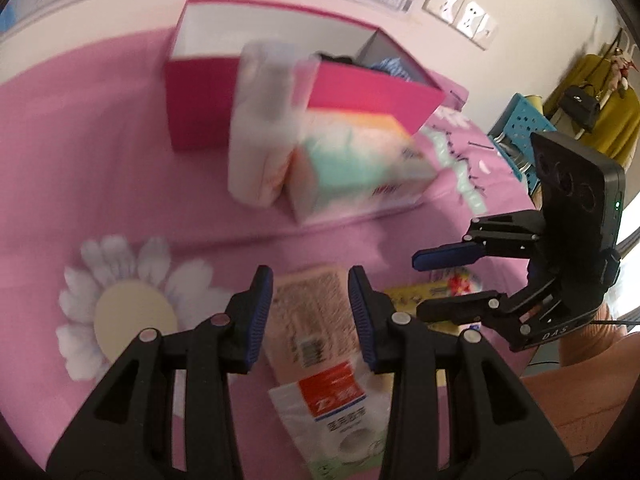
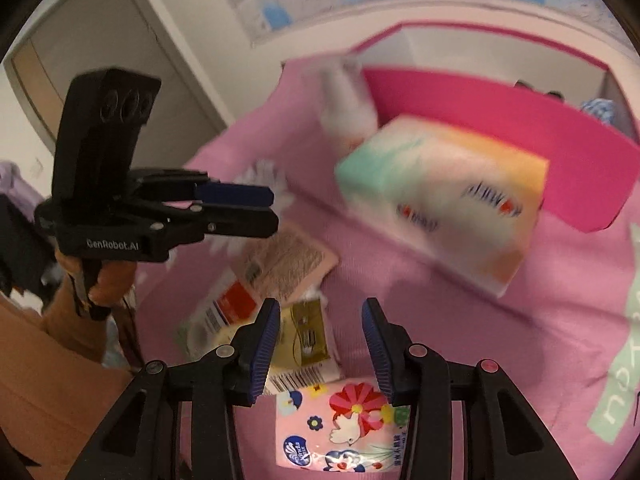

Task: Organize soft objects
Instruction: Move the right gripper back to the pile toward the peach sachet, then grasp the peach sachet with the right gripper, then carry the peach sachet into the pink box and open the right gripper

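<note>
Parted and empty on the left gripper (image 1: 310, 280): fingers (image 1: 260, 312) poised over a peach packet (image 1: 308, 320), flat on the pink cloth (image 1: 120, 200) and touching a white-and-red pouch (image 1: 340, 412). Likewise spread and clamping nothing on the right gripper (image 2: 320, 312), above a yellow sachet (image 2: 304, 340) and a floral tissue pack (image 2: 344, 432). Farther out, in front of the open magenta box (image 1: 224, 100): a pastel tissue brick (image 1: 360, 168) and an upright white pack (image 1: 260, 128), both blurred. Probably light, squashy and slick in plastic wrap. Best pinched gently across the short width near the middle, to avoid crushing or slipping. Seemingly all outside the box, awaiting sorting.
</note>
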